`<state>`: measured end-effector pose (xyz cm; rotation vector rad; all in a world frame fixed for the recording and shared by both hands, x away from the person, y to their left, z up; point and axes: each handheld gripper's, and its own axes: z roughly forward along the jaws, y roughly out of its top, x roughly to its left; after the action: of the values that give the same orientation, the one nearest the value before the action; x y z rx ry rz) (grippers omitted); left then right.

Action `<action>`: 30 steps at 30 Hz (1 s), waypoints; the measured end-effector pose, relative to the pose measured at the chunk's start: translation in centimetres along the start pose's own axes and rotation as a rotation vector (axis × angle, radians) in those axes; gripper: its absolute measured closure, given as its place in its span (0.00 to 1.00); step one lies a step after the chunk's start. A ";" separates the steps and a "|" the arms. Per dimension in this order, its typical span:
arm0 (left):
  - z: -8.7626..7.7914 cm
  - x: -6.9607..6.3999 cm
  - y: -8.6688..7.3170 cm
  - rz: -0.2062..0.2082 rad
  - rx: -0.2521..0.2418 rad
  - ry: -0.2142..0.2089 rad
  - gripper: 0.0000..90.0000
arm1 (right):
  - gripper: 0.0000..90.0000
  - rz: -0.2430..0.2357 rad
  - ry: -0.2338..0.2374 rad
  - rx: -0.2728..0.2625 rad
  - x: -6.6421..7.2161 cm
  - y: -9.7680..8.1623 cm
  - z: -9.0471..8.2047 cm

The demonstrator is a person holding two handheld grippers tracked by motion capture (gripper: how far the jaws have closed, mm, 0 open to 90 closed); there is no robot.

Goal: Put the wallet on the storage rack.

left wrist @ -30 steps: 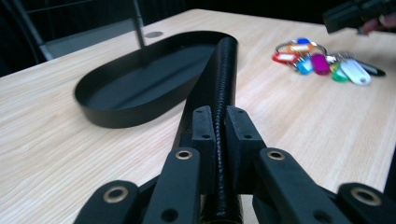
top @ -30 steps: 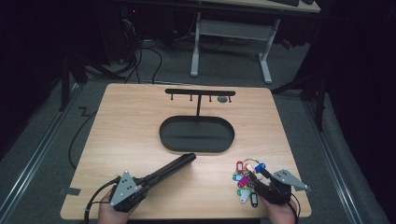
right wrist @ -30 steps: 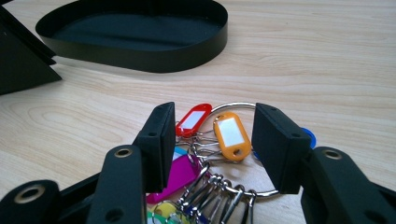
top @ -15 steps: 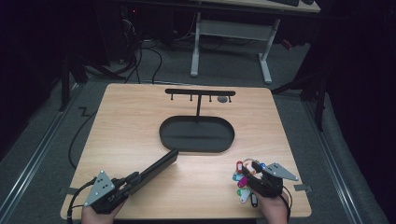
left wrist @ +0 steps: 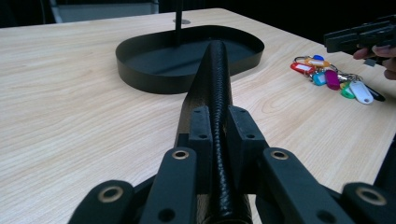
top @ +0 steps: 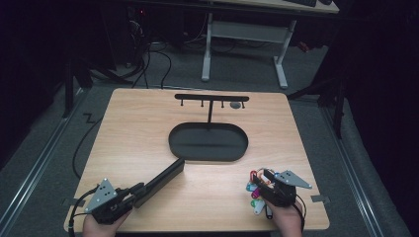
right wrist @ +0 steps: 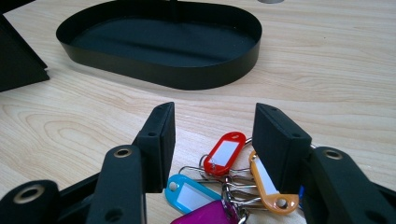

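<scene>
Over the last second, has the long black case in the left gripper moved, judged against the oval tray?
Yes. The left gripper has drawn the black case toward the table's near-left corner, away from the oval tray.

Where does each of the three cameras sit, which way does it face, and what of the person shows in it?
High view: above the person's side, looking forward and down on the table; both hands show, with the left gripper and right gripper.
Left gripper view: rides on the left gripper, looking along the black case clamped in its jaws toward the tray.
Right gripper view: rides on the right gripper, looking over the key tags between its open jaws.
All three share the tray and the tags.
</scene>
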<state>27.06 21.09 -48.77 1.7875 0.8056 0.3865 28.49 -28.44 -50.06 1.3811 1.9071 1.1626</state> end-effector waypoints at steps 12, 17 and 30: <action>0.7 1.1 0.3 -0.013 0.045 -0.004 0.75 | 0.55 0.015 -0.021 0.020 -0.6 -0.7 -0.7; 1.3 0.8 0.6 0.025 0.063 -0.004 0.70 | 0.55 0.021 -0.031 0.018 -0.9 -1.0 -1.3; 2.7 0.0 2.9 0.114 0.206 0.070 0.40 | 0.54 0.028 -0.037 0.006 -1.5 -1.4 -2.4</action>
<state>29.71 18.66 -47.09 2.0275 0.8186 0.4566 26.48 -30.79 -50.16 1.4275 1.8724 1.1373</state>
